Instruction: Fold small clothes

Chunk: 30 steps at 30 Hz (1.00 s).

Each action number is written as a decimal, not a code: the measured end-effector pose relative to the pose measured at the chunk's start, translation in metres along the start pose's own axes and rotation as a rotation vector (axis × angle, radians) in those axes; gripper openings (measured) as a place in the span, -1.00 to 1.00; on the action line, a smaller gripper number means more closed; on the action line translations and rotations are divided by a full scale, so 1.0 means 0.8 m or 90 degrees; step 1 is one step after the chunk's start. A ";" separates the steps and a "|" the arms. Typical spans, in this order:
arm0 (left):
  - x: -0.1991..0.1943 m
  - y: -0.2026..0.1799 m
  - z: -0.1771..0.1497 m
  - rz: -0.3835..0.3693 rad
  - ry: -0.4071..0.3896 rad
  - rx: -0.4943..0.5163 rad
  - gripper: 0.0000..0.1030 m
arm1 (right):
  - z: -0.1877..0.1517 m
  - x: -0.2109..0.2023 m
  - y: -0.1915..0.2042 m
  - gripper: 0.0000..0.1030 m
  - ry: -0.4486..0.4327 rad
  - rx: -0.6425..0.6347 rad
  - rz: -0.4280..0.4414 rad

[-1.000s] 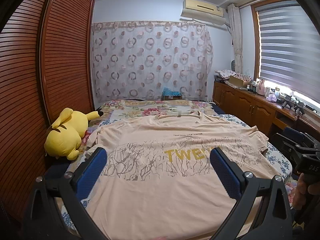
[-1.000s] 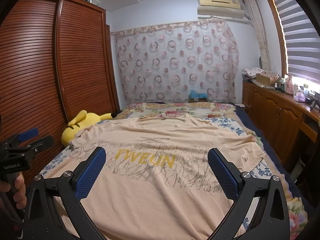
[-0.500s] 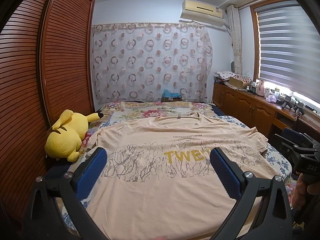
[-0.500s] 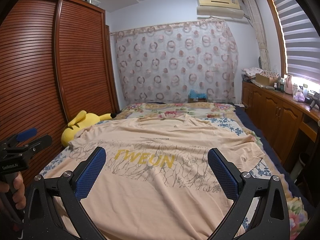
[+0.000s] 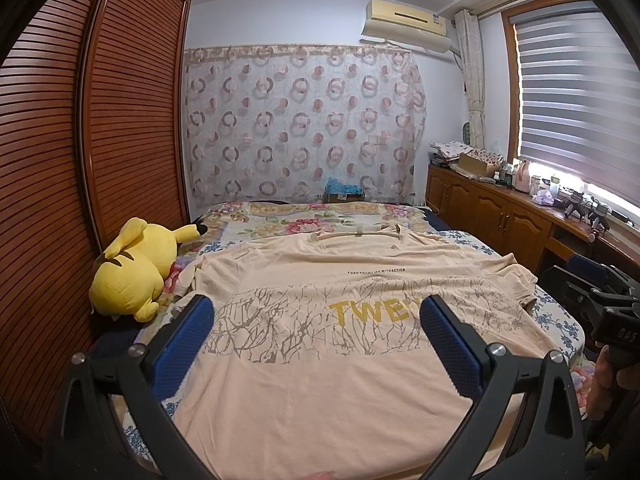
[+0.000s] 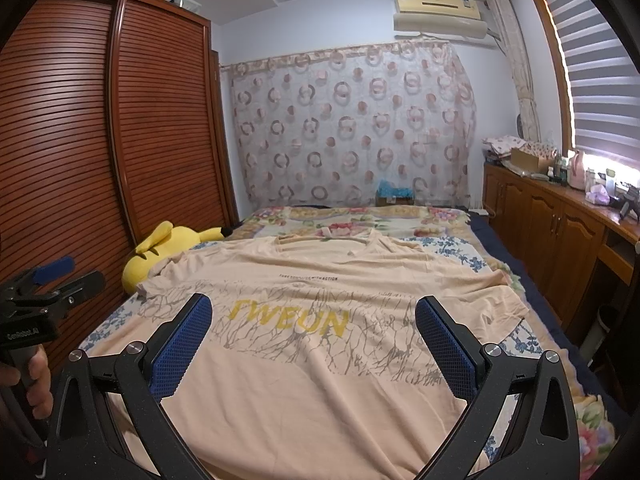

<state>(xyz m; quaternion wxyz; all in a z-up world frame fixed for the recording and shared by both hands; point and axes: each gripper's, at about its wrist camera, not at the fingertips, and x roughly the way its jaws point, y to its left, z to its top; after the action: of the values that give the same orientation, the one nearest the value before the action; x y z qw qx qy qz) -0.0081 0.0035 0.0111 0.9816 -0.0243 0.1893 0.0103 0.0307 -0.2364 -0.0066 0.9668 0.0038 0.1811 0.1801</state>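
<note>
Left wrist view: the left gripper (image 5: 316, 312) hangs above the near half of a peach T-shirt (image 5: 320, 360), its two blue-padded fingers (image 5: 182, 344) spread wide apart and gripping nothing, with cloth visible across the whole gap between them. The shirt lies flat and face up on a bed covered by a floral bedspread (image 5: 304, 220), its collar toward the far end and its hem toward the camera; yellow lettering and a band of grey branch-like print cross the chest. A yellow plush toy (image 5: 132, 268) lies at the bed's left edge, just beside the shirt's left sleeve and against a slatted wooden wardrobe (image 5: 80, 160). At the right margin of this view, the right gripper (image 5: 592, 292) appears side-on, held by a hand (image 5: 604, 376) on its handle, off the bed's right edge.

Right wrist view: the right gripper (image 6: 314, 310) likewise stands fully released over the T-shirt (image 6: 320, 360), blue pads (image 6: 444, 346) far apart and touching no fabric. The left gripper (image 6: 52, 280) shows at the left margin, a hand (image 6: 28, 380) wrapped round its grip. A patterned curtain (image 6: 352, 128) covers the far wall beneath an air conditioner (image 6: 440, 16), and a low wooden cabinet (image 6: 560, 232) runs along the right beneath a blind-covered window (image 6: 600, 60).
</note>
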 end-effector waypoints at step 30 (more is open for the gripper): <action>0.004 0.003 -0.001 0.001 0.009 -0.001 1.00 | 0.000 -0.001 -0.001 1.00 0.004 0.003 0.004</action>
<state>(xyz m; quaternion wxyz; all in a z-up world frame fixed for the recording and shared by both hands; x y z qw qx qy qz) -0.0055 0.0058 0.0089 0.9802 -0.0249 0.1964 0.0107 0.0301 -0.2377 -0.0062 0.9657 0.0063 0.1843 0.1827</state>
